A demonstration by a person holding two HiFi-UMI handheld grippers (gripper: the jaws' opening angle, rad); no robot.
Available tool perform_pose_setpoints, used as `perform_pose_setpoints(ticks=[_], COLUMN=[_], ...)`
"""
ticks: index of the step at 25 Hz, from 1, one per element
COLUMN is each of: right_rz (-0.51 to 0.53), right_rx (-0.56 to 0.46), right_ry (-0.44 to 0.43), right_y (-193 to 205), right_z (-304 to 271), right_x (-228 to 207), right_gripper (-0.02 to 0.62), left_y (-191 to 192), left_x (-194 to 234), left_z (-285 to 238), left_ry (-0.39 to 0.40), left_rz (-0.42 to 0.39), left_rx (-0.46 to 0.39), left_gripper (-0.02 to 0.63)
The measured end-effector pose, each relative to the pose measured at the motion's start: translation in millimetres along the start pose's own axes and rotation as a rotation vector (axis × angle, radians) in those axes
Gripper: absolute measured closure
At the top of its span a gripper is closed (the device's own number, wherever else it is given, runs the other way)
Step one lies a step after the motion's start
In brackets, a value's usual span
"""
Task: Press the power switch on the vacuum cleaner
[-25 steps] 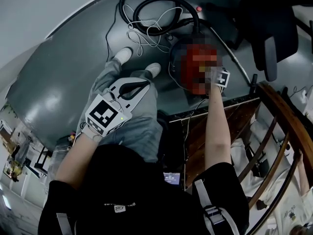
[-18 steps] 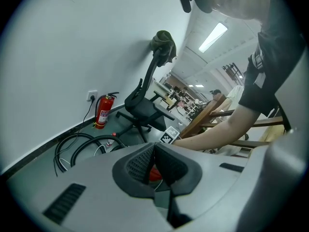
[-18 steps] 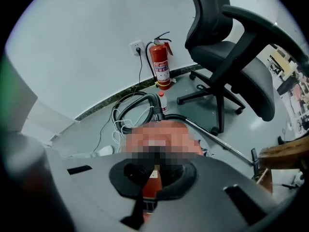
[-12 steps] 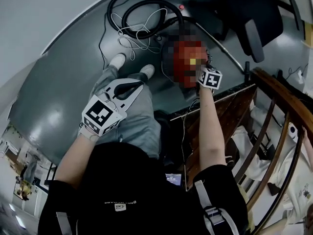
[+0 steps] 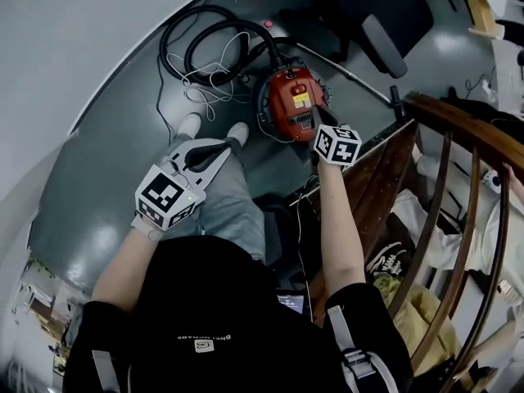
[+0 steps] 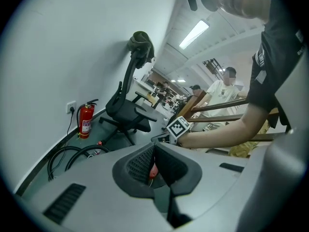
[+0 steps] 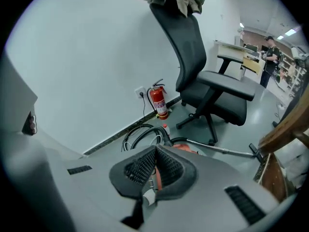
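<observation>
The vacuum [image 5: 288, 105] is sitting on the grey floor [image 5: 106, 121], close to the edge where the railing [image 5: 442, 137] is rising, with its hose [image 5: 209, 43] coiling away behind it. Its red shell is looking hard and heavy enough to stay put, so the switch is likely wanting a short, firm push from a closed tip rather than any grip, though I am not making out the switch itself. The right gripper [image 7: 155, 150] is hanging just by the vacuum's near side, jaws drawn together on nothing, while the left gripper [image 6: 153, 148] is idling well apart over the person's leg [image 5: 229, 203], likewise closed and empty.
</observation>
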State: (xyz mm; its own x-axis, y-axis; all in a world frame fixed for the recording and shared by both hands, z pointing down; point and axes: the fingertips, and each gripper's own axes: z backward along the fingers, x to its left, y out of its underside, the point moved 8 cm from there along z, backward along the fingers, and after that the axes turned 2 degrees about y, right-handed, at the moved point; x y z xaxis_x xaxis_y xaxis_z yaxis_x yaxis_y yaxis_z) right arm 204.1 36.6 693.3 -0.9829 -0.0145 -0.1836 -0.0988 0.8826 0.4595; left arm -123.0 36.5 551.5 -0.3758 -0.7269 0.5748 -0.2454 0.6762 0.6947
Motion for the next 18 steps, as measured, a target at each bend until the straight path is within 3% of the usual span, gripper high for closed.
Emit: perform_pose_setpoints(ticks=[11, 18], right_rz=[-0.135, -0.211], right_rx=[-0.268, -0.43], right_ry=[0.019, 0.038], right_y=[-31, -30], right_z=[150, 244], right_x=[54, 81], right_gripper=[0.569, 0.569], left_y=[-55, -94], left_x=[-39, -75], left_z=[21, 25], left_ry=[0.118, 0.202], left_rz=[-0.103, -0.218], left_rx=[0.031, 0.06], left_gripper=[0.589, 0.589])
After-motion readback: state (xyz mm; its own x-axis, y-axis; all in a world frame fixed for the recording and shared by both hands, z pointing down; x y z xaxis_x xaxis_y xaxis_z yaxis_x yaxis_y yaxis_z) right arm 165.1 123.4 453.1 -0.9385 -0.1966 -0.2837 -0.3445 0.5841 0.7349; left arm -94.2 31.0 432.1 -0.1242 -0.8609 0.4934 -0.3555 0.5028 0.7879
